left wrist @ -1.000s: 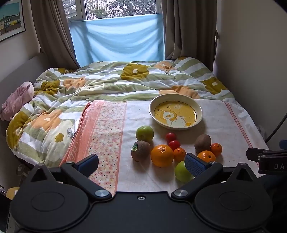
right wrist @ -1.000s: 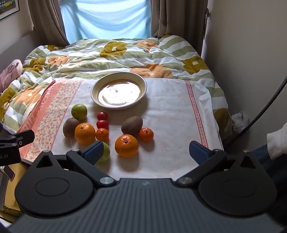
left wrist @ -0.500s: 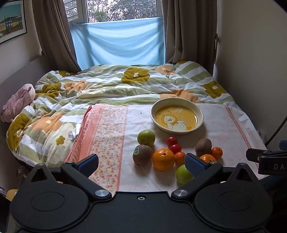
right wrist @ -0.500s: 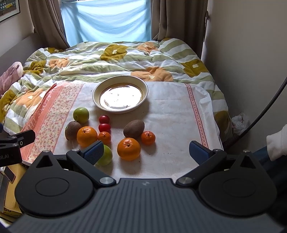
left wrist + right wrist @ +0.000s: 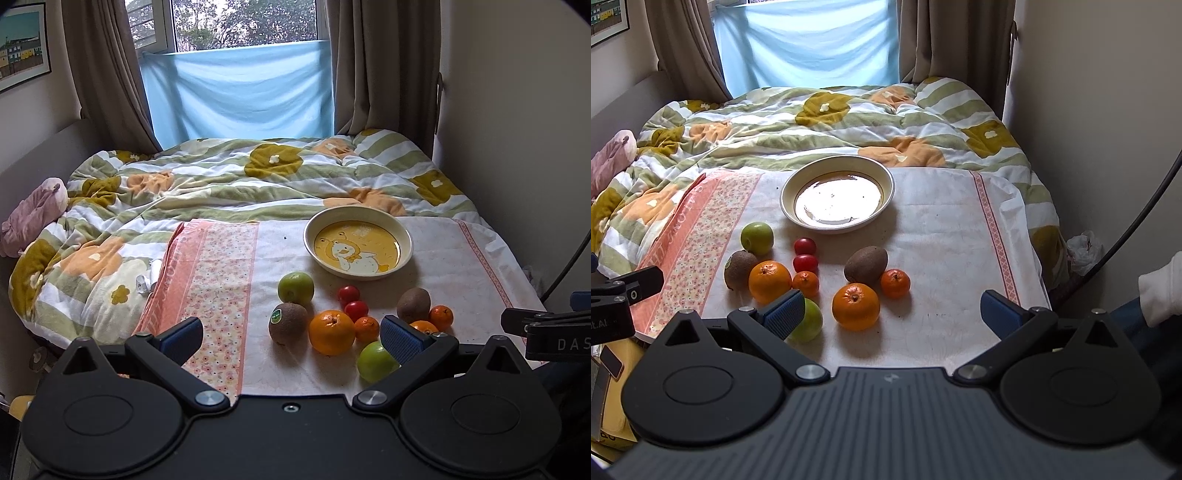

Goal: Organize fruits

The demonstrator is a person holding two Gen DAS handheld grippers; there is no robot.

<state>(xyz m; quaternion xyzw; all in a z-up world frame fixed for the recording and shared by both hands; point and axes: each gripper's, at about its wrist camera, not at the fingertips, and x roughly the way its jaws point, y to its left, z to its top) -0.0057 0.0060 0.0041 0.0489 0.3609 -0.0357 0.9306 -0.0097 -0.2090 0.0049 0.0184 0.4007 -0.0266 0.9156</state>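
- Fruits clustered on a white cloth point(image 5: 942, 229) over the bed: two green apples point(image 5: 757, 238) point(image 5: 809, 319), two kiwis point(image 5: 866, 264) point(image 5: 738, 267), two oranges point(image 5: 856, 305) point(image 5: 769, 280), two mandarins point(image 5: 895, 283) point(image 5: 805, 282), two cherry tomatoes point(image 5: 805, 245) point(image 5: 805, 262).
- Just beyond them, empty bowl point(image 5: 357, 242) with a duck print.
- Left gripper point(image 5: 291, 334) spread wide, holding nothing, hovering before the fruit.
- Right gripper point(image 5: 894, 310) likewise wide and empty.
- Behind: flowered quilt point(image 5: 221, 184), blue sheet point(image 5: 240, 92) across the window.

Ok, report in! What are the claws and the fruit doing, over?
Left claw open, holding nothing. Right claw open, holding nothing. Fruit all on the cloth, bowl has none yet. Nothing in the way.
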